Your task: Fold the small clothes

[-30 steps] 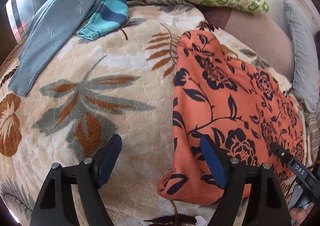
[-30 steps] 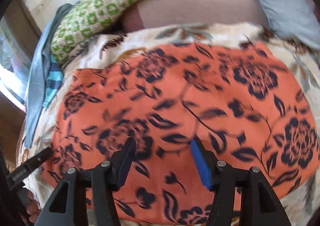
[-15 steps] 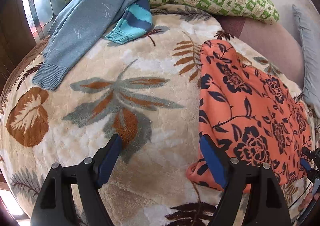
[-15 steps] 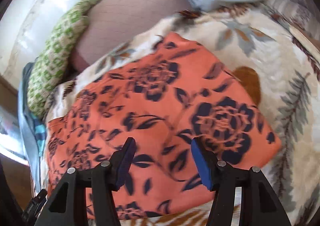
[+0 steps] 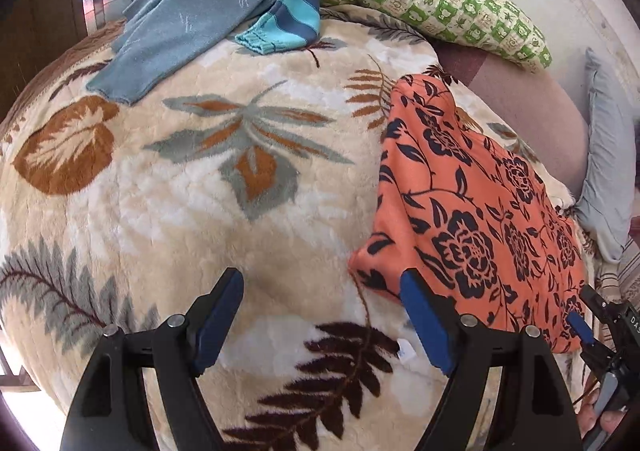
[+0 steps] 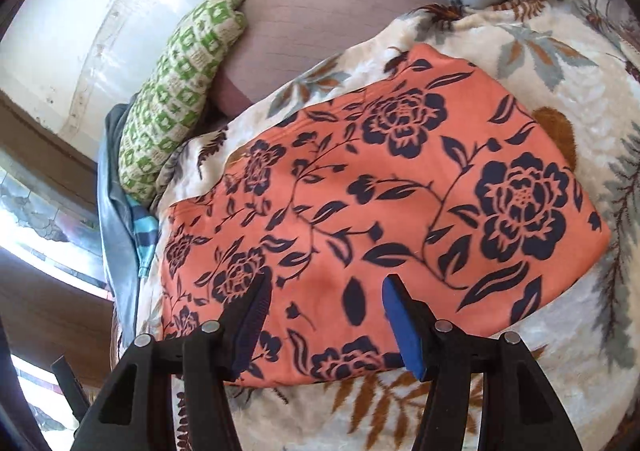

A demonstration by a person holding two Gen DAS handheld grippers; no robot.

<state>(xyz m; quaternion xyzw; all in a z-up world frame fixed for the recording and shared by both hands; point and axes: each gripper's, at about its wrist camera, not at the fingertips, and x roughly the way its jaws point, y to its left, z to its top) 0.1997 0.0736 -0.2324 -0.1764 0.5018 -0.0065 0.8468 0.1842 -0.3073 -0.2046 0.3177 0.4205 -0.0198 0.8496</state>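
Both tools, left tool (image 5: 322, 315) and right tool (image 6: 326, 305), hover spread apart over the orange floral garment (image 6: 384, 207).

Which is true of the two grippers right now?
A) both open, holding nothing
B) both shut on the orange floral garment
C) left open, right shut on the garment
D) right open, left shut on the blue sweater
A: the left gripper has its jaws spread over the leaf-print blanket, and the right gripper has its jaws spread over the orange floral garment, with no cloth pinched in either.
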